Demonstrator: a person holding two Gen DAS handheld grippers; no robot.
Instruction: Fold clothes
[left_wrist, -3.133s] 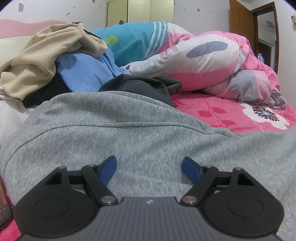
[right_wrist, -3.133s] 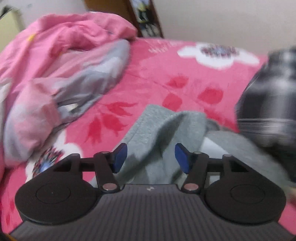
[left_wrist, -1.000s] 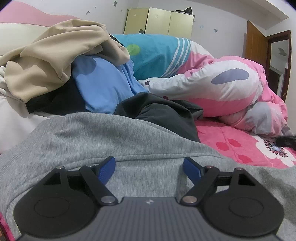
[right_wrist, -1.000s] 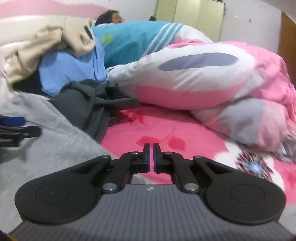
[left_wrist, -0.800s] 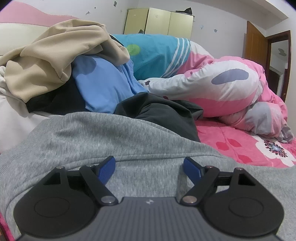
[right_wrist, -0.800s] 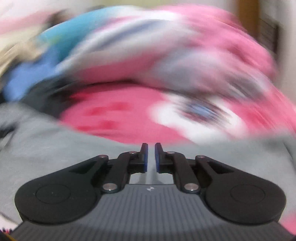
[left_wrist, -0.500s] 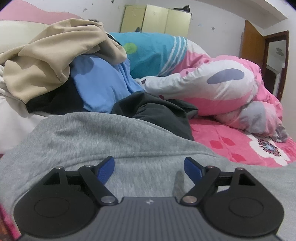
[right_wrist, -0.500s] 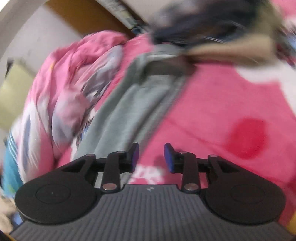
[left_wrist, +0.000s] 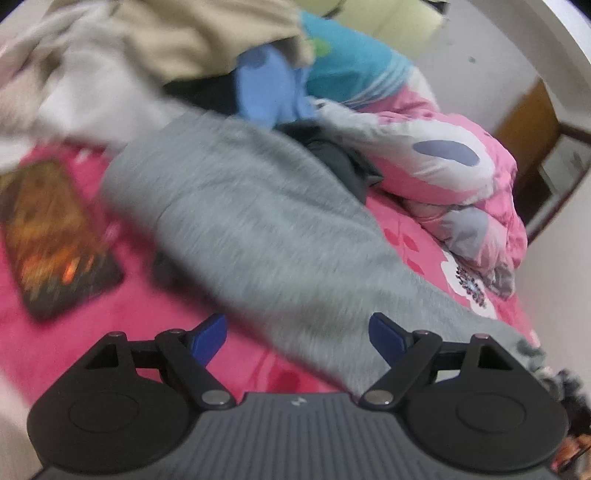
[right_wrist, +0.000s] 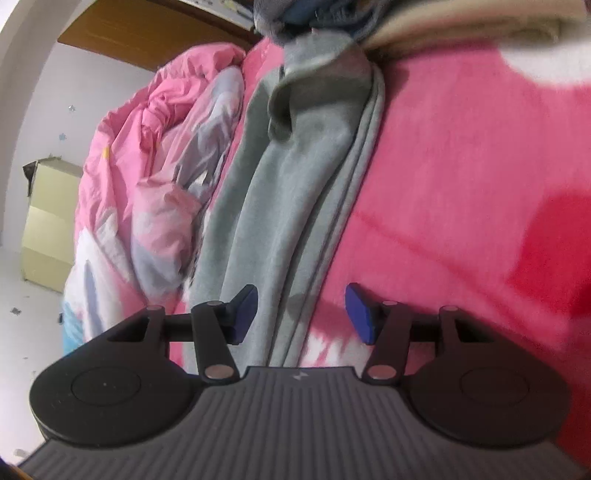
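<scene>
The left wrist view is motion-blurred: a dark slab with orange marks (left_wrist: 55, 236), left of the grey garment (left_wrist: 266, 229), cannot be identified, and a small dark shape at the garment's near left edge stays unreadable. The clothes pile (left_wrist: 177, 48) beyond the garment is cut off at the top. In the right wrist view the garment (right_wrist: 295, 192) has its far end tucked under blurred dark and beige cloth at the frame's top.

The garment lies stretched along the pink bedsheet (left_wrist: 74, 332), with the quilt (left_wrist: 454, 162) beside it.

The left gripper (left_wrist: 297, 334) stands wide open over the garment's near edge, pads clear of it, holding nothing. The right gripper (right_wrist: 301, 314) is opening; the garment's folded edge runs between its fingers, untouched by either pad.

A second ago the right gripper was pinched shut and faced the quilt; now it looks along the garment, rolled sideways. The left view has swung, showing bedsheet left of the garment.
</scene>
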